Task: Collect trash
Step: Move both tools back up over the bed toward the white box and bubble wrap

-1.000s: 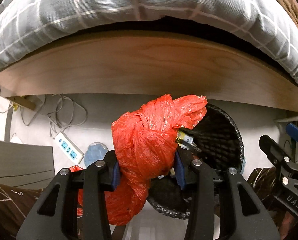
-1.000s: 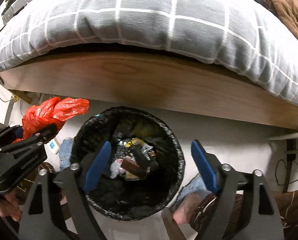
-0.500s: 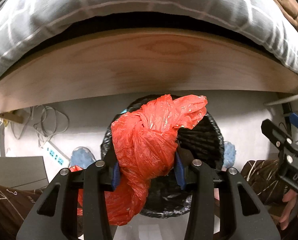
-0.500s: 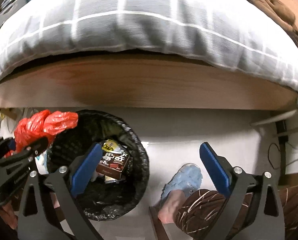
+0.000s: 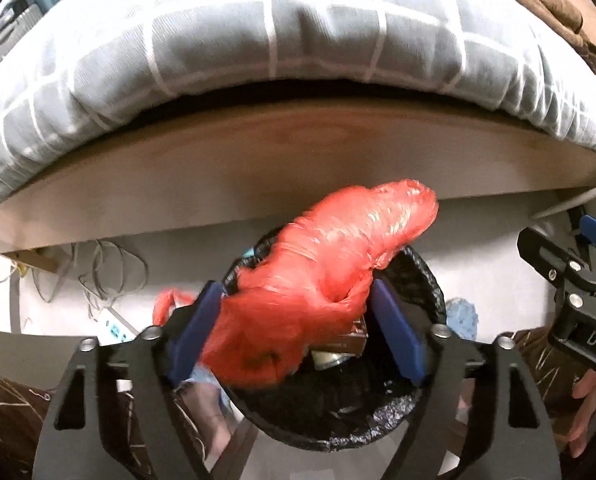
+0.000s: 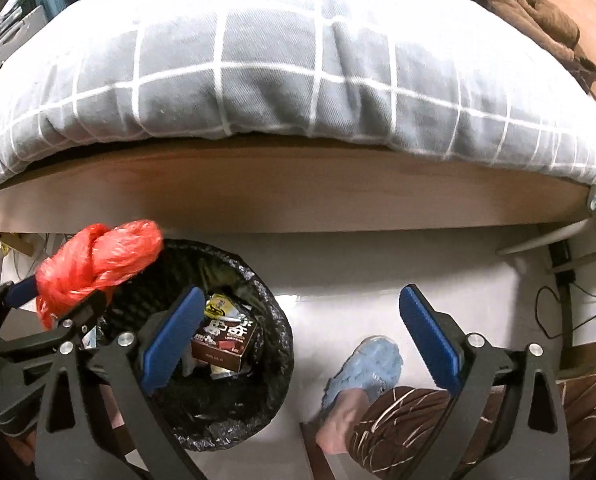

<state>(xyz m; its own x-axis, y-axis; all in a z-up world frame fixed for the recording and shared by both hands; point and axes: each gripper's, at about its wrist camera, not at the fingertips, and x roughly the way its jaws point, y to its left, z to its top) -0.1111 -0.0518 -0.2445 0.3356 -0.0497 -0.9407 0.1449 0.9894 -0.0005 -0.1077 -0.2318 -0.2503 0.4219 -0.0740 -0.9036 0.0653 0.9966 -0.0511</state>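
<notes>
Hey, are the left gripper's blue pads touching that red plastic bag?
Cannot tell. In the left wrist view the blurred red plastic bag sits between the just-opened left gripper pads, hiding any gap.

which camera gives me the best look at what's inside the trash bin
The right wrist view: the trash bin lies open below it, showing a brown box and wrappers. In the left wrist view the red bag, between the left gripper's just-opened jaws, hides most of the inside.

Grey checked duvet (image 6: 290, 68) overhanging a wooden bed frame (image 6: 298, 192) — power strip (image 5: 116, 330) below.
</notes>
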